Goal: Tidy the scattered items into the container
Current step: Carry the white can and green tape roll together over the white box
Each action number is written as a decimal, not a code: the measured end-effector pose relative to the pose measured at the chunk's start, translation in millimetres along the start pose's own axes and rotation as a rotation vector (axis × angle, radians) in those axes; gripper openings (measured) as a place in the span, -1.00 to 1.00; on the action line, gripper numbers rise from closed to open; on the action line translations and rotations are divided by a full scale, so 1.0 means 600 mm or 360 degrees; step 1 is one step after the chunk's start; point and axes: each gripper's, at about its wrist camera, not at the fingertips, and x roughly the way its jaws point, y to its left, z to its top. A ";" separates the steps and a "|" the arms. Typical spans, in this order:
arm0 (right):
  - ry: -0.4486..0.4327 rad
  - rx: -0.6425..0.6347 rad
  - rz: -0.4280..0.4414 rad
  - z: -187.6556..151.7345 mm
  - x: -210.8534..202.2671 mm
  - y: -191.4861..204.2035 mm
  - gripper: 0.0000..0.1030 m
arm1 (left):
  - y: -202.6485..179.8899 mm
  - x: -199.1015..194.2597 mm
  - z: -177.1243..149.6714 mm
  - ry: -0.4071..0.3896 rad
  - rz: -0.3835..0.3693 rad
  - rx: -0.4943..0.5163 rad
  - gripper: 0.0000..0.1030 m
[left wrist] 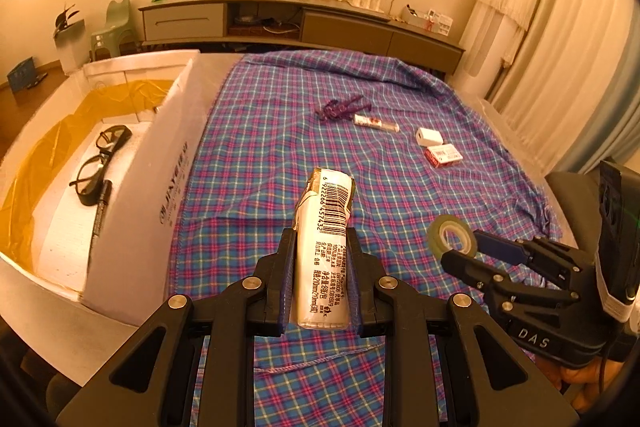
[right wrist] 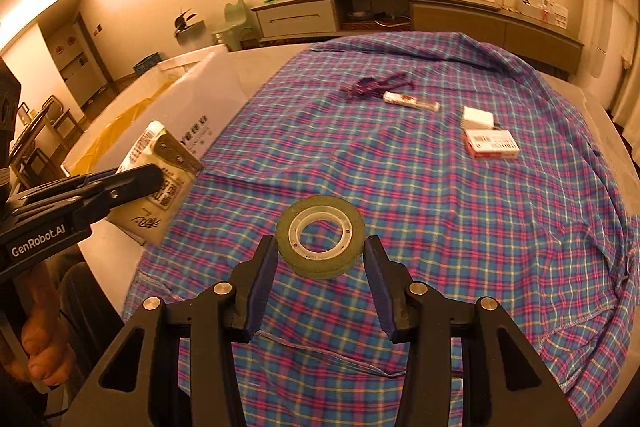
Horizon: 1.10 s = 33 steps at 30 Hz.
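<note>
Holding a tissue pack (left wrist: 322, 251) clamped between the pads of my left gripper (left wrist: 320, 267), I see its long axis running straight out along the fingers, barcode end forward and raised off the plaid cloth (left wrist: 280, 131). My right gripper (right wrist: 320, 267) is closed on a roll of tape (right wrist: 321, 235), pinched at the rim on both sides, its hole facing up, also clear of the cloth. The white box (left wrist: 168, 163) that serves as the container lies to the left of both tools, its near wall just beside the cloth's edge, with glasses (left wrist: 98, 163) and a pen (left wrist: 100, 211) already inside. My left hand is the nearer one, so I judge the pack should go first, swung left over the wall. A purple clip (left wrist: 342, 107), a tube (left wrist: 376, 123), a white adapter (left wrist: 430, 137) and a red carton (left wrist: 444, 155) remain on the far cloth.
</note>
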 end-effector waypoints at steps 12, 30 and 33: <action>-0.0030 -0.0086 0.0087 0.042 0.000 0.067 -0.11 | 0.035 -0.032 0.026 -0.0050 -0.0005 -0.0040 -0.55; -0.0100 -0.0283 0.0202 0.133 -0.001 0.189 -0.11 | 0.134 -0.098 0.090 -0.0188 0.0049 -0.0131 -0.55; -0.0115 -0.0321 0.0221 0.150 0.000 0.212 -0.11 | 0.155 -0.109 0.099 -0.0203 0.0057 -0.0158 -0.55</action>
